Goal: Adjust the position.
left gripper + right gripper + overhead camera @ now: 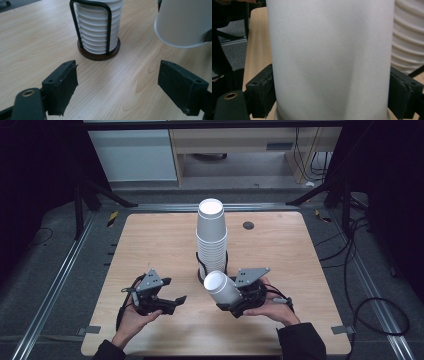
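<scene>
Wooden table (150,240), dark room around it. Right gripper (239,301) is clamped on a single white paper cup (221,287), pads squeezing both sides, cup tipped over so its long axis slants and the open mouth faces up and toward the far edge. Left gripper (170,304) sits near the front edge, jaws apart, nothing in them. Cup stack (211,237) in its black wire holder (201,270) stands mid-table, just behind the held cup, so the right hand's clearly the nearer one.
</scene>
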